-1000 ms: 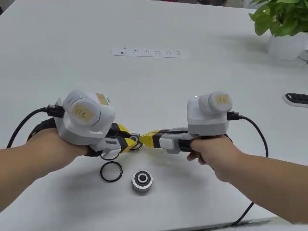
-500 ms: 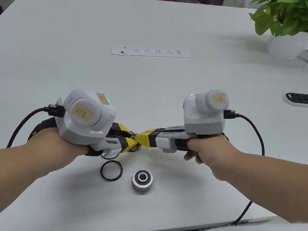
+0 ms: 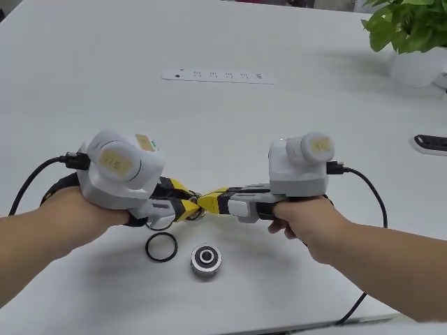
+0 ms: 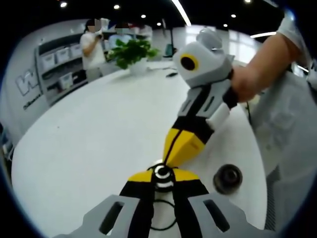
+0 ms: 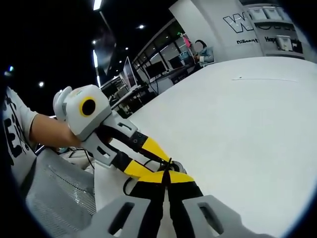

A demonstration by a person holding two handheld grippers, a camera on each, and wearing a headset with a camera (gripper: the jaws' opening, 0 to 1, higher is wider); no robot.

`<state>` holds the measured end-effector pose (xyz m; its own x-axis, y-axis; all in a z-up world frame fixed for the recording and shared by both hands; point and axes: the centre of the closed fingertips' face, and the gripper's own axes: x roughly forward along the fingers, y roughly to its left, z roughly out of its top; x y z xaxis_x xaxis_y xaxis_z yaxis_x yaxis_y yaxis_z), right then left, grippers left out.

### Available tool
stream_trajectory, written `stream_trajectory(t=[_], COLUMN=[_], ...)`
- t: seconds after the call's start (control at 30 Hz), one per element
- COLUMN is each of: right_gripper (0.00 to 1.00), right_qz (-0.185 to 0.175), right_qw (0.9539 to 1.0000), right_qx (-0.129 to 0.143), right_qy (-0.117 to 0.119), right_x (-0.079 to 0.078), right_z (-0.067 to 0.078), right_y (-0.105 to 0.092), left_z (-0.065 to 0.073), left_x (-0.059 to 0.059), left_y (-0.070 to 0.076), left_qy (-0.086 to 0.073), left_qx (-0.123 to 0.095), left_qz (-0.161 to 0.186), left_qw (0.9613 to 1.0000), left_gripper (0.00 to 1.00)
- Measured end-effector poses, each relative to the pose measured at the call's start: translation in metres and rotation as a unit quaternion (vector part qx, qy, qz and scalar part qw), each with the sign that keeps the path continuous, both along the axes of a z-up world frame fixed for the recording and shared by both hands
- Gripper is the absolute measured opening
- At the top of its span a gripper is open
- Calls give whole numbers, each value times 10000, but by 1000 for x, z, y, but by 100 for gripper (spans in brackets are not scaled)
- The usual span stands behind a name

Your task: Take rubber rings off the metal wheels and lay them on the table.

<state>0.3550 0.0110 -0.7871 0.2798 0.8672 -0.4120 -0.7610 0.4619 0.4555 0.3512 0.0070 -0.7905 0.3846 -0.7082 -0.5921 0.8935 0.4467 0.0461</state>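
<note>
head view. left gripper (image 3: 183, 206) and right gripper (image 3: 211, 202), two tools in all, one per hand, brought tip to tip low over the white table (image 3: 230, 132). left jaws closed on one small metal wheel (image 3: 196, 210), held just above the tabletop between the two sets of yellow tips. right jaws drawn together at the same wheel's rim; what is pinched there too small to tell. one loose wheel (image 3: 207, 258) flat on the table in front of the tools, and one loose rubber ring (image 3: 161, 248) just to its left, close but apart. one more thin dark loop (image 3: 160, 225) under the left jaws; hanging or lying, not to be told. farther back, one power strip (image 3: 216, 75); at the far right corner, one potted plant (image 3: 408, 31).

left gripper view. own two jaws clamped either side of the held wheel, with its bright hub facing the camera. right gripper reaching in from above, its tips closed to a point against the wheel. loose wheel lower right on the table. thin dark loop low between the own jaws.

right gripper view. own jaws near-parallel with hardly any gap, tips meeting the left gripper's yellow tips at the wheel, seen here edge-on and dark.
</note>
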Motion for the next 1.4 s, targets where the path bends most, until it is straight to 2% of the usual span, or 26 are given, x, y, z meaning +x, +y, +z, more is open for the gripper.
stream_trajectory(t=[0.13, 0.2, 0.6, 0.73, 1.4], right_gripper=[0, 0, 0, 0, 0], right_qz=[-14, -27, -57, -72, -49], right_qw=[10000, 10000, 9998, 9998, 9991], right_qx=[33, 52, 172, 202, 428], right_qy=[4, 2, 37, 44, 21], right_x=[1, 1, 2, 3, 1], right_z=[2, 4, 10, 12, 28], right_y=[-1, -1, -2, -3, 2], left_z=[2, 2, 13, 19, 38], left_x=[-2, -4, -10, -11, -17], left_y=[1, 1, 8, 11, 28], left_qy=[46, 77, 29, 39, -15], left_qx=[-30, -34, -146, -236, -436], left_qz=[-31, -73, -182, -147, -86], left_qw=[10000, 9999, 9997, 9996, 9990], left_gripper=[15, 20, 26, 32, 46])
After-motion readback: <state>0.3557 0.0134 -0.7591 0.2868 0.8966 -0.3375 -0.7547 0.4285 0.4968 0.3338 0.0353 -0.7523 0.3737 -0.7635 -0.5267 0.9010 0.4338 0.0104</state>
